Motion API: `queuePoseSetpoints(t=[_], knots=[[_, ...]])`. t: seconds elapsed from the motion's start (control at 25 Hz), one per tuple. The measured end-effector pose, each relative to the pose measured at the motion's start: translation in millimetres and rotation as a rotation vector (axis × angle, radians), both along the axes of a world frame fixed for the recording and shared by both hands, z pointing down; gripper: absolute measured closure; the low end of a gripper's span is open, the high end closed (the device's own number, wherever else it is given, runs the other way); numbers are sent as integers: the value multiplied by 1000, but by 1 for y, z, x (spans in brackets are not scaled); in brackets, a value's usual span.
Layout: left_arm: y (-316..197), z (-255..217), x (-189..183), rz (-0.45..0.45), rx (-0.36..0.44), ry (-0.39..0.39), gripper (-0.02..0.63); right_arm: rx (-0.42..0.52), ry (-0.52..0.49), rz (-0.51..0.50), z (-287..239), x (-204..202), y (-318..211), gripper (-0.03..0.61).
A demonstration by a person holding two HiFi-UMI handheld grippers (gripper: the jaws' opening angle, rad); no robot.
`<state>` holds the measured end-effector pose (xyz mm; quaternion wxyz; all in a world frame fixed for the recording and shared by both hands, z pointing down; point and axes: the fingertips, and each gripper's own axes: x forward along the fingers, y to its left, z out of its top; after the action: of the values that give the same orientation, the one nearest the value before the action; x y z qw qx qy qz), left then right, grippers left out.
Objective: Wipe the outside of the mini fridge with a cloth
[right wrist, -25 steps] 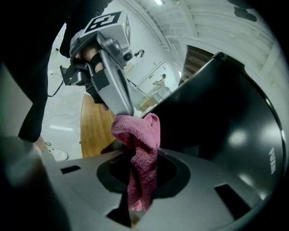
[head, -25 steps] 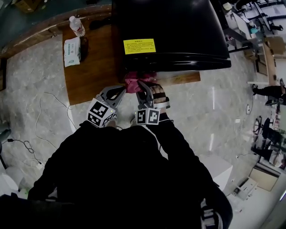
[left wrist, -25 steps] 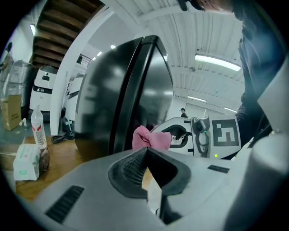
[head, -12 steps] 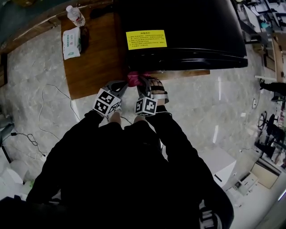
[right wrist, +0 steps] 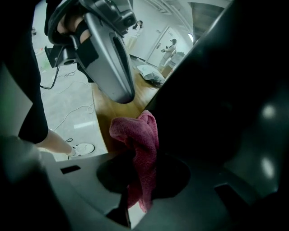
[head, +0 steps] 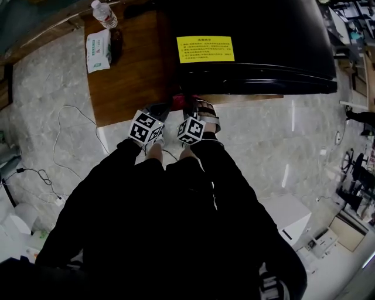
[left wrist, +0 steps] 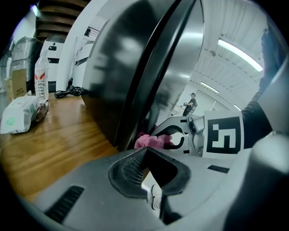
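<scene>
Remote session, head view: my right gripper [right wrist: 137, 164] is clenched on a pink cloth [right wrist: 135, 131], holding it at the lower front corner of the black mini fridge [head: 246, 29]. The fridge stands on a wooden table [head: 132, 76] at my 12 o'clock, with a yellow label [head: 205, 48] on its top. My left gripper [left wrist: 145, 151], jaws pressed together on nothing, sits just beside the right at its 9 o'clock. A water bottle [head: 104, 14] and a wipes pack [head: 98, 50] lie on the table at 11 o'clock.
</scene>
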<state>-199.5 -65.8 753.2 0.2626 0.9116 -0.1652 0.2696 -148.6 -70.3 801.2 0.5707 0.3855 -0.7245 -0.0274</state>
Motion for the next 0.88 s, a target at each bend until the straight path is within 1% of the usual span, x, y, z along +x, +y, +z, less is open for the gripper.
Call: queuePoseSetpoints(t=[0.2,0.32,0.48,0.6,0.72,0.88], knots=[[-2,-4,-11,-6,-8,16,607,-20,-24,46,7,-4,-3,492],[6,-18,-15,23,3,43,607,14,-64,56,-13,-9,6,492],[20,-67,-17,63,69,86,607,117,-113,76,-77,-7,28,491],[24,-110,-11,93,127,149,607,214,-149,124,-129,5,37,489],[35,-159,4,127,181,212,607,290,-194,171,-186,20,52,491],[38,-194,21,170,239,288,607,373,-190,200,-223,34,63,491]])
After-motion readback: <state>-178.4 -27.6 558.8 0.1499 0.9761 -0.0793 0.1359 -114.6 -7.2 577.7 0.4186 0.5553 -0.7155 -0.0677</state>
